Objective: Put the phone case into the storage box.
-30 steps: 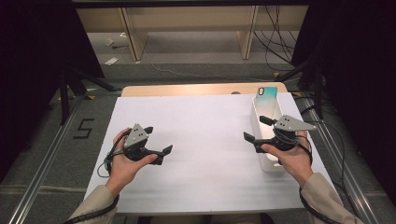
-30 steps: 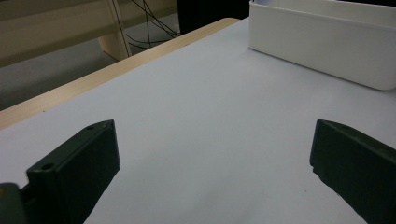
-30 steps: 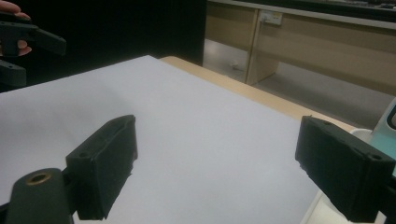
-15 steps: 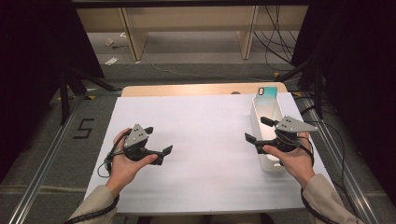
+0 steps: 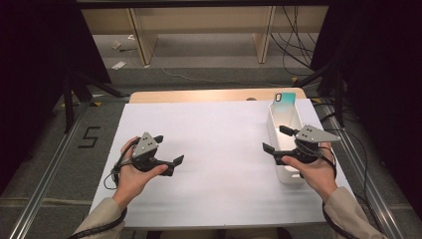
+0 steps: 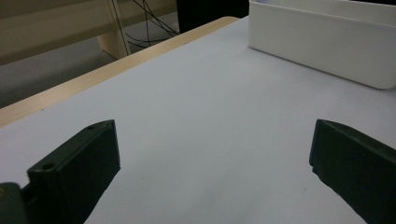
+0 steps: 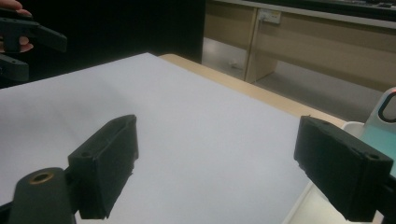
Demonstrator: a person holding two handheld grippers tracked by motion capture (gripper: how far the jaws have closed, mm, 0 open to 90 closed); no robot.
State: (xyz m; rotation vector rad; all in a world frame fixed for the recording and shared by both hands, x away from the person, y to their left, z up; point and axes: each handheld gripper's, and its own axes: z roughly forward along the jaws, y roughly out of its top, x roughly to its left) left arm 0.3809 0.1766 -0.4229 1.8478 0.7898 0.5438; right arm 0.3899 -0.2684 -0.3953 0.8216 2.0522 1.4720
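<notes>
Little is changed since the earlier frames: the right gripper [image 5: 277,140] is shifted very slightly over the bin; the left gripper [image 5: 169,151] is kept where it was.

Item 1. Left gripper: held in the left hand [image 5: 130,172] low over the white sheet [image 5: 219,149], left of centre. Jaws are spread wide and nothing is held between them. In the left gripper view [image 6: 212,158] bare sheet lies between the jaws and the bin [image 6: 327,42] stands ahead. Judged a resting, ready pose.

Item 2. Right gripper: held in the right hand [image 5: 313,172] over the near part of the bin [image 5: 278,124], jaws pointed inward toward the sheet's middle. Jaws are wide apart and empty, as the right gripper view [image 7: 215,163] confirms. The left gripper [image 7: 23,39] is seen far off, top left.

Item 3. Bin: white, long and narrow, set at the sheet's right edge, running away from the person. Probably placed there to be within the right hand's reach.

Item 4. Contents: a teal phone-like item [image 5: 283,97] is propped upright at the bin's far end; its edge is seen in the right gripper view [image 7: 385,123]. The rest of the bin's interior appears bare, though the near part is hidden by the gripper.

Item 5. Task thing: none is stated; the phone is judged the likeliest object, untouched, well apart from both grippers.
</notes>
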